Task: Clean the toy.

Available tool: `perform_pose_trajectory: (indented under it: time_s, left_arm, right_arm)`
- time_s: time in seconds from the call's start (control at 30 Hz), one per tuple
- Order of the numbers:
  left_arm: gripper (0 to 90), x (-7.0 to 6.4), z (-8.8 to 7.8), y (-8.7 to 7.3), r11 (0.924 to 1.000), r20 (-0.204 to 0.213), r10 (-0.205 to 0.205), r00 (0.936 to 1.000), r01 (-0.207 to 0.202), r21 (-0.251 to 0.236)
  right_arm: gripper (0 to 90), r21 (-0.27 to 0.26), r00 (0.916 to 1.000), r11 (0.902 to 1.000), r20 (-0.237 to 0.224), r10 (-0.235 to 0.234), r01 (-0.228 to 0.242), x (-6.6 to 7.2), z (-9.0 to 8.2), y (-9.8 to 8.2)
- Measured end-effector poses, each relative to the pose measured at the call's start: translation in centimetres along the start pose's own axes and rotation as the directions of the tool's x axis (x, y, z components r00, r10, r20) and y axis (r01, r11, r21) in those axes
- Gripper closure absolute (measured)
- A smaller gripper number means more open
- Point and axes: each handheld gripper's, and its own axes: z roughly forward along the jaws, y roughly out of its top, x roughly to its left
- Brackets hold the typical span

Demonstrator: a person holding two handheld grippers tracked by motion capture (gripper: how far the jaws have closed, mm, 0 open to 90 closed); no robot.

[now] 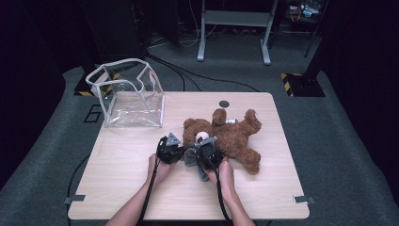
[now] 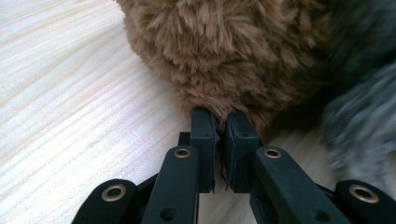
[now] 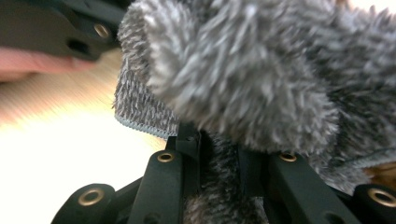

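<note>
High view: teddy bear [image 1: 230, 134] lies mid table w/ the left gripper [image 1: 170, 148] pinching its head fur to steady it, while the right gripper [image 1: 203, 157] is clamped on a grey fuzzy cloth [image 1: 192, 156], prob to dress it.

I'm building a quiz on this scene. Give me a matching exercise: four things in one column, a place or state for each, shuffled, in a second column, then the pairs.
Things:
1. clear bag
2. teddy bear
3. left hand-held gripper
4. right hand-held gripper

Places or states:
A. shut on grey plush fabric
B. lying mid-table
C. pinching brown fur
D. standing open at the table's far left corner

Pairs: 1-D, 2-B, 3-C, 4-A
</note>
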Motion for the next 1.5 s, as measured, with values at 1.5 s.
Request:
perform_pose_trajectory:
  time_s: [1.5]
  left_arm:
    - [83.8, 0.1, -0.1, -0.1, 0.9994, 0.021, -0.023, 0.9995, 0.024, -0.024]
  right_arm:
    - [73.8, -0.152, 0.9831, 0.9812, 0.156, -0.095, 0.119, 1.7, -4.7, 3.7]
